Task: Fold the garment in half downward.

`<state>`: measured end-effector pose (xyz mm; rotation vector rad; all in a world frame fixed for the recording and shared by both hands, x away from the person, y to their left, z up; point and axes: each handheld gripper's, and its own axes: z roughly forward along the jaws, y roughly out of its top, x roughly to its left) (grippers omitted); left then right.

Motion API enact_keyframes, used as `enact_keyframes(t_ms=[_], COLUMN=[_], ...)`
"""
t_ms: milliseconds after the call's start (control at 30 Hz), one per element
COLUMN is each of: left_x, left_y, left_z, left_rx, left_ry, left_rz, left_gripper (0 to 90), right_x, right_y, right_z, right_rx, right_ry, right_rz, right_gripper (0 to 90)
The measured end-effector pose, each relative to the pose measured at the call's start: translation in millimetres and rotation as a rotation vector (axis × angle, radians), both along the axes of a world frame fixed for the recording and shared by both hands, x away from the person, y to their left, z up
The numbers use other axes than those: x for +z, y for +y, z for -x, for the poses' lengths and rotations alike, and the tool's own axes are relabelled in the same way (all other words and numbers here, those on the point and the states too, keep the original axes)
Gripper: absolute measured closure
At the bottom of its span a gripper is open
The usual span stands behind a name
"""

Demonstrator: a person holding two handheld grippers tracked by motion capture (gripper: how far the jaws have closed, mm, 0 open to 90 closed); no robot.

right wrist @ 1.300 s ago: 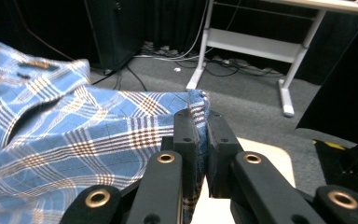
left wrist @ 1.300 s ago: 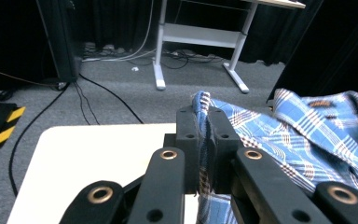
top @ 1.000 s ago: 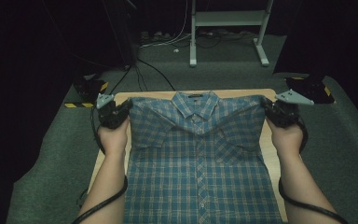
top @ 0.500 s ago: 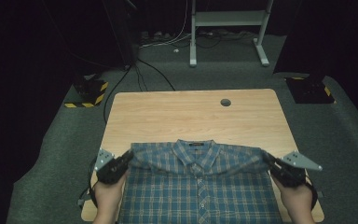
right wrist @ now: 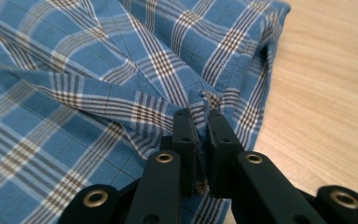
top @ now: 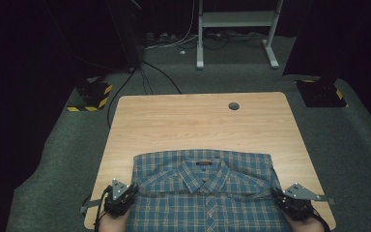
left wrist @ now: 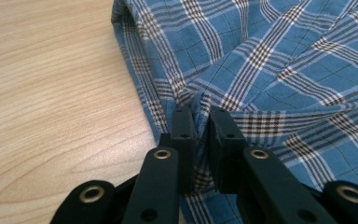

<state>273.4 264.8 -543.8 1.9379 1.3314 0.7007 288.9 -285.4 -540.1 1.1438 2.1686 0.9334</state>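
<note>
No text, brand or number is legible anywhere. The small dark label [top: 203, 164] inside the shirt [top: 212, 203] collar, at 6 o'clock on the table [top: 193, 125], is too small to read.

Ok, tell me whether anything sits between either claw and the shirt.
Nothing does. The left claw pinches a fold of the plaid shirt at its left edge, and the right claw pinches a fold at its right edge; bare table lies beyond.

High view overhead facing forward, tool views close (sharing shirt [top: 203, 193])
</note>
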Motion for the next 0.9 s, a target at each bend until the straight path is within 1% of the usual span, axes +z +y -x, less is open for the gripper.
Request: enact_keyframes(t_ms=[33, 67, 167, 233, 300, 333, 400, 500, 600, 667, 767, 900], left_x=[0.5, 0.8, 0.2, 0.9, 2.5, 2.9, 3.4, 4.4, 5.2, 5.8, 6.3, 6.6], left_y=[-1.3, -2.2, -0.6, -1.0, -1.9, -1.9, -1.1, -1.1, -2.6, -2.9, -2.6, -0.4], left_z=[-0.7, -1.9, -8.7, -14.1, -21.5, -25.6, -34.0, -46.5, -58.0, -65.4, -76.0, -89.5], left_rx=[-0.002, -0.003, -0.004, -0.006, -0.001, 0.000, 0.003, 0.011, 0.015, 0.012, 0.017, 0.029], left_ry=[0.002, 0.004, 0.005, 0.007, 0.020, 0.023, 0.030, 0.038, 0.042, 0.043, 0.048, 0.060], left_rz=[-0.017, -0.023, -0.013, -0.026, -0.031, -0.031, -0.020, -0.017, -0.023, -0.030, -0.020, 0.017], left_gripper=[81.8, 82.1, 82.5, 82.6, 82.7, 82.8, 82.8, 83.0, 83.1, 83.0, 83.1, 83.1], right_x=[-0.3, -0.3, -0.1, 1.4, 2.6, 2.9, 3.0, 4.0, 4.8, 5.4, 6.1, 7.5], right_y=[-0.3, -0.1, 0.6, 1.9, 3.4, 4.4, 6.1, 7.5, 8.7, 10.1, 11.6, 12.5], right_z=[-0.9, -1.9, -6.8, -12.6, -17.6, -20.6, -27.0, -38.6, -51.2, -57.3, -67.7, -81.5], right_rx=[-0.004, -0.011, -0.013, -0.020, -0.028, -0.028, -0.036, -0.046, -0.058, -0.063, -0.068, -0.074], right_ry=[0.001, 0.006, 0.008, 0.023, 0.032, 0.030, 0.026, 0.032, 0.035, 0.035, 0.037, 0.045], right_rz=[-0.005, -0.010, 0.000, 0.002, 0.007, 0.018, 0.026, 0.030, 0.034, 0.045, 0.054, 0.063], right_gripper=[83.1, 83.1, 82.9, 82.9, 82.8, 82.8, 82.9, 82.9, 82.9, 82.9, 82.9, 82.9])
